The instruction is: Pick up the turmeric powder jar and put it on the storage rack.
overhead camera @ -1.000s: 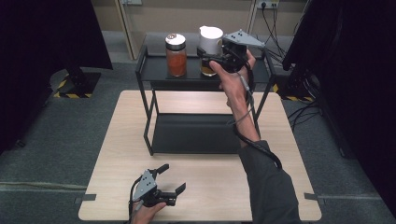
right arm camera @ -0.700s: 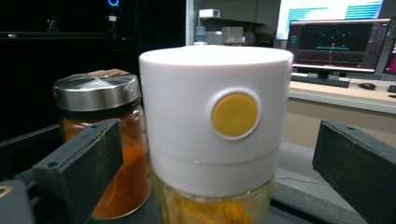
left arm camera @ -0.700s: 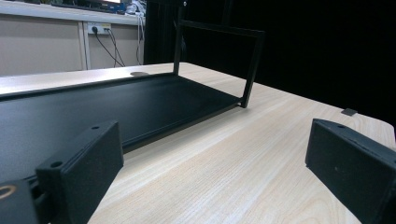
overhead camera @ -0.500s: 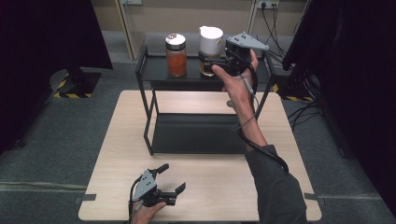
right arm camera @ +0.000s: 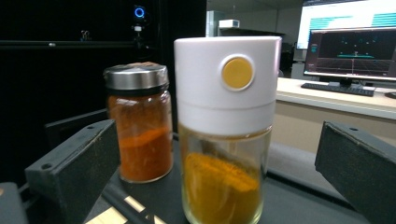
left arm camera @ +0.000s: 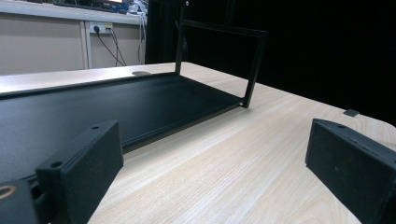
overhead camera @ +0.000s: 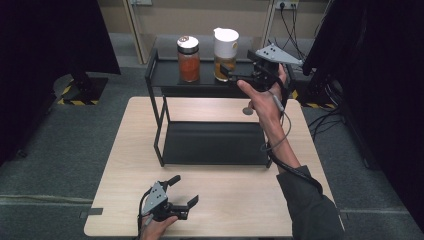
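Where the high view looks down on the pale wooden tabletop [overhead camera: 150, 130], seen at centre: a black two-tier rack [overhead camera: 210, 145], its top shelf at upper centre carrying an orange spice jar with a metal lid [overhead camera: 188, 59] and, just to its right, a white-capped jar of yellow powder [overhead camera: 225, 48]. Right claw [overhead camera: 227, 75] at upper centre-right, held level at shelf height, pointing left at the white-capped jar, jaws just been opening and now spread, close to the jar without pinching it. Left claw [overhead camera: 182, 192] at lower centre-left, resting low over the tabletop, jaws spread, nothing between them.

Left gripper view: two black jaws at lower left and lower right, spread wide over bare wood; rack's lower shelf stretching across the left and centre of the frame.

Right gripper view: white-capped jar at centre, standing upright between the spread jaws, clear gaps at both sides, yellow button on its cap; orange spice jar at centre-left, just beside it; a lit monitor [right arm camera: 352, 51] at upper right.
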